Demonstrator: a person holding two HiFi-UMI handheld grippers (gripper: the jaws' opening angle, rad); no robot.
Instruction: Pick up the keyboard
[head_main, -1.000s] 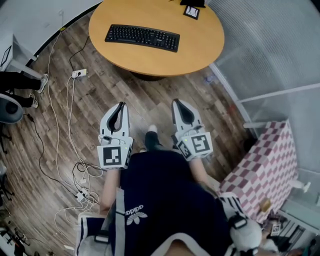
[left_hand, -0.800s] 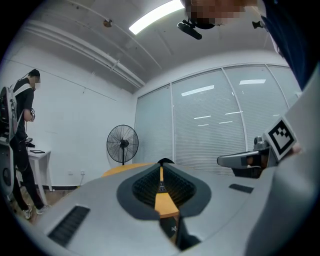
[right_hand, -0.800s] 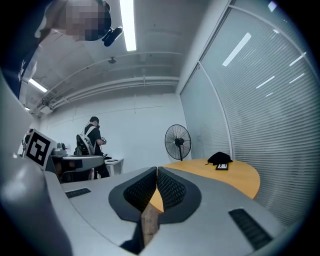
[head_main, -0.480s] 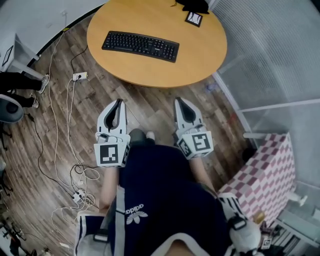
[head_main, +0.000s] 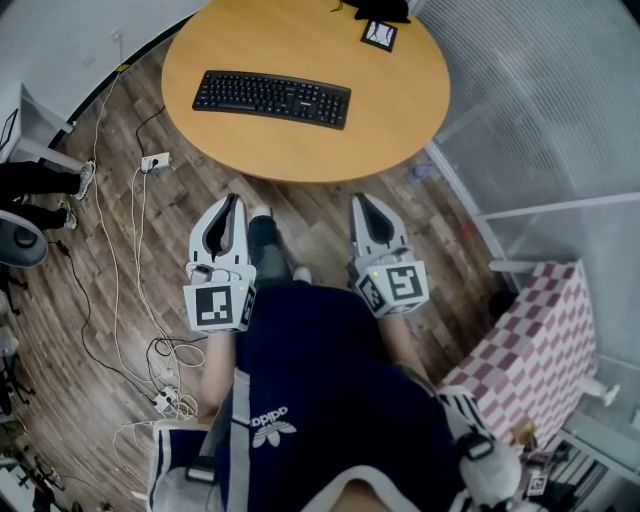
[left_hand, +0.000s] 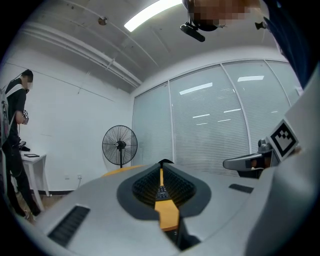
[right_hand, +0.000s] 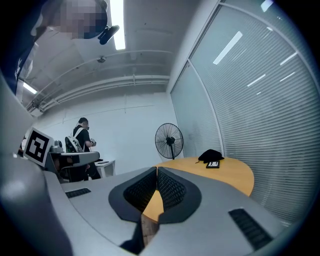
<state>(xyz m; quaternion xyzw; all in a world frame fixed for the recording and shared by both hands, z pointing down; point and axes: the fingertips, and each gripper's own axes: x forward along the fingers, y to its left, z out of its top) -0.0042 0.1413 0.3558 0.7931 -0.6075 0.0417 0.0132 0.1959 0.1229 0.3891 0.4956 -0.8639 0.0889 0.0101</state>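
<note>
Wood-topped round table (head_main: 400, 120) is dead ahead, and the black keyboard (head_main: 272, 98) lies flat on it, left of the middle and a bit back from the near edge, with nothing touching it. So the pick-up has basically not started: both tongs hang over the plank floor, short of the table's near edge and well apart from the keyboard. The left gripper (head_main: 236, 200) and right gripper (head_main: 358, 200) are both clenched on nothing, tips pinched together with just a sliver of tabletop showing through the slit. What's left, I reckon, is everything: close the gap, open up, grab the keyboard, lift. The head view gives me the whole layout plus the cables (head_main: 140, 250) on the floor to my left. The gripper views look level instead, so they show a standing fan (left_hand: 120, 145), a person (left_hand: 12, 130) at full height and the ceiling lights, but barely any keyboard.
</note>
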